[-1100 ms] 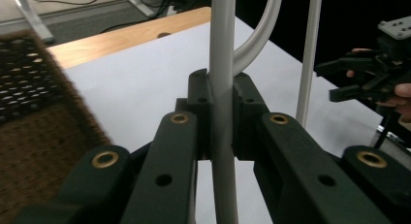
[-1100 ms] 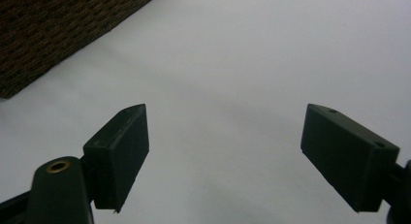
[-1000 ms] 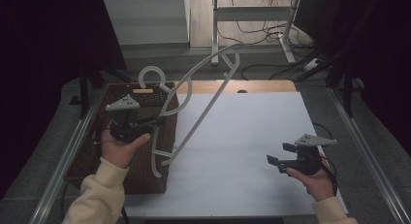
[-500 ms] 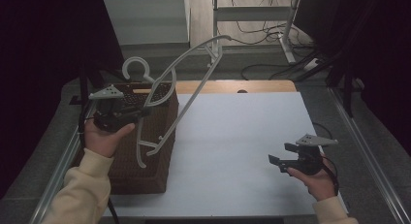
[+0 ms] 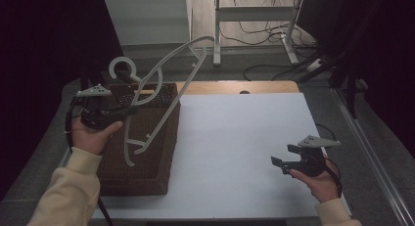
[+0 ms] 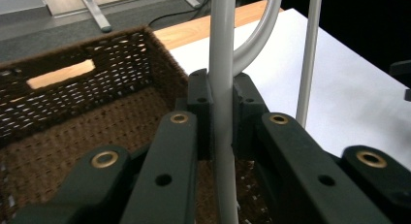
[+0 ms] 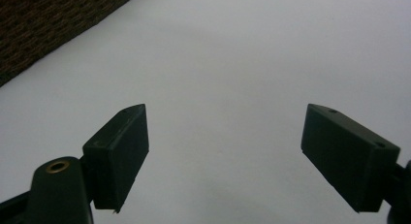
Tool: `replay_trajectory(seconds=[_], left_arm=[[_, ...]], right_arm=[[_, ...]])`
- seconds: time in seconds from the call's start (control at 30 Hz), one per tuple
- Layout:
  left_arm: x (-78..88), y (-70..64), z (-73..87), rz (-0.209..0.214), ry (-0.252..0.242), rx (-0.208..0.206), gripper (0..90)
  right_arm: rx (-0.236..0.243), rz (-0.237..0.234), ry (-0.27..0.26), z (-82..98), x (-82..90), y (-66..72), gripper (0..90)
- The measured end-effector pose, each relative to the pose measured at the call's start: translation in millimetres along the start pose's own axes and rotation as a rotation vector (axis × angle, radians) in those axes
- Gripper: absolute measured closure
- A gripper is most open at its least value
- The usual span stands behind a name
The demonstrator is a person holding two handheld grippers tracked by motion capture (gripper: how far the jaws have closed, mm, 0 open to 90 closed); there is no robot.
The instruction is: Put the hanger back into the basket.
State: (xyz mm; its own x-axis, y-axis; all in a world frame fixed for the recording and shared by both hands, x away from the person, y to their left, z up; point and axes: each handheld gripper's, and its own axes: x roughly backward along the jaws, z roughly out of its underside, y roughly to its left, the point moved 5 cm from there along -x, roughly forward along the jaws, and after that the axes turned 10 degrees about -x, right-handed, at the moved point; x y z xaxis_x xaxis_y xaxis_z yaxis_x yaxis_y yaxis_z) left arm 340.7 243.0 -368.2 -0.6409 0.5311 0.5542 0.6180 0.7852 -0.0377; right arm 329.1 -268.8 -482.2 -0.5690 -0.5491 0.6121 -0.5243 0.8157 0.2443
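The white plastic hanger (image 5: pixel 161 84) has risen leftward from the wicker basket (image 5: pixel 147 157), pinched in the left tongs (image 6: pixel 222 112) for lifting clear, while the right tongs (image 7: pixel 242 151) wait spread over the white surface (image 5: pixel 244 147).

The clothes hanger (image 5: pixel 161 84) looks like smooth pale grey plastic with a soft shine. The basket (image 5: pixel 147 152) is woven from dark brown strands, rough and bumpy, and not shiny. The table top (image 5: pixel 235 138) is white, smooth and matt, with a strip of light wood (image 5: pixel 235 87) along its far edge. The jaws of the left gripper (image 6: pixel 222 112) are matt black plastic with small brass-coloured rivets. The person's sleeve (image 5: pixel 63 192) is soft cream cloth.
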Motion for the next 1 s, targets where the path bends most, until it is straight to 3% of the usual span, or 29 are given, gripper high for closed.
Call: replay_trajectory(seconds=[0.7,1.0], left_arm=[[15.4,41.4,31.2,-0.090,0.048,0.034,81.6],[22.5,60.5,54.7,-0.134,0.086,0.050,81.5]], right_arm=[[-0.007,0.008,0.002,1.0,-1.9,-2.4,15.7],[-0.006,0.007,0.005,1.3,-2.8,-2.4,15.3]])
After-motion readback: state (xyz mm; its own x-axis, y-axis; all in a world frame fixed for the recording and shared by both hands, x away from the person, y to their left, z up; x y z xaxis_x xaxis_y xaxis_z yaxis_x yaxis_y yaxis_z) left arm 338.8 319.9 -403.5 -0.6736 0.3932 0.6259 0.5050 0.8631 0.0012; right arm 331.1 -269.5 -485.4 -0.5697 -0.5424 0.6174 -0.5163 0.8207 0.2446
